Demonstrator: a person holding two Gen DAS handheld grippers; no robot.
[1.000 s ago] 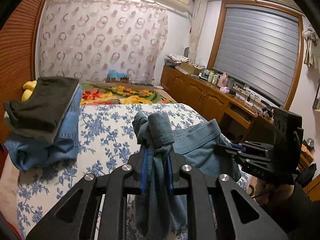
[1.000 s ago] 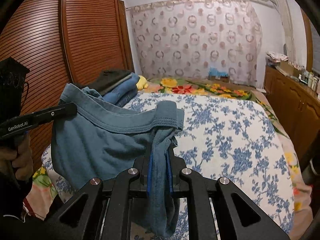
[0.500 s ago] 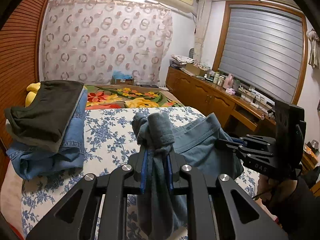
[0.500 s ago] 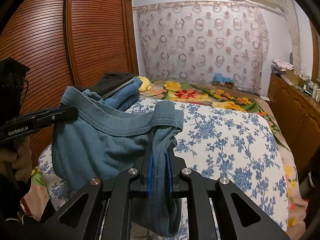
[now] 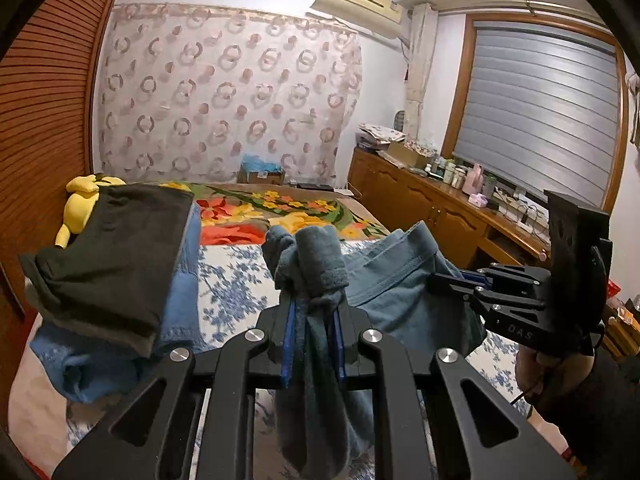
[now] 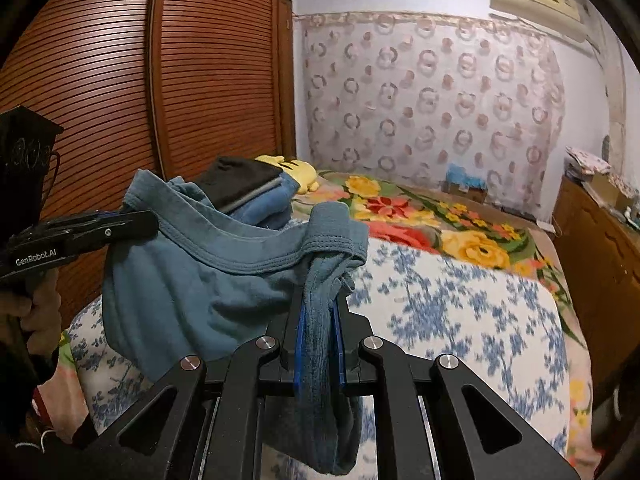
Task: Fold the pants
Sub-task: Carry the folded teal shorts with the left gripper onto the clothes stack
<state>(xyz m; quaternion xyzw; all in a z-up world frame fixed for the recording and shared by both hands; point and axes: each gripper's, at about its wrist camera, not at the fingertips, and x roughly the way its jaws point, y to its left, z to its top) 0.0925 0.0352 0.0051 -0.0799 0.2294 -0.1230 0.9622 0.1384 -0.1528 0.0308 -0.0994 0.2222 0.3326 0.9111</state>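
Teal-blue pants (image 5: 396, 284) (image 6: 192, 280) hang in the air above the bed, stretched by the waistband between both grippers. My left gripper (image 5: 314, 320) is shut on a bunched corner of the waistband, and cloth droops below its blue pads. In the right wrist view my right gripper (image 6: 318, 332) is shut on the other end of the waistband. Each view shows the other gripper, the right one (image 5: 452, 280) and the left one (image 6: 140, 220), clamped on the far end, each held by a hand.
A stack of folded clothes, dark on top of blue denim (image 5: 116, 264) (image 6: 256, 192), lies at the bed's left with a yellow plush toy (image 5: 82, 204) behind it. The bed (image 6: 460, 312) has a blue floral sheet and a flowered blanket (image 5: 276, 212). Wooden cabinets (image 5: 420, 208) line the right wall, a slatted wardrobe (image 6: 120, 100) the left.
Both grippers have moved forward over the bed with the pants still held between them; the folded stack and far wall appear closer. Neither grip has changed.
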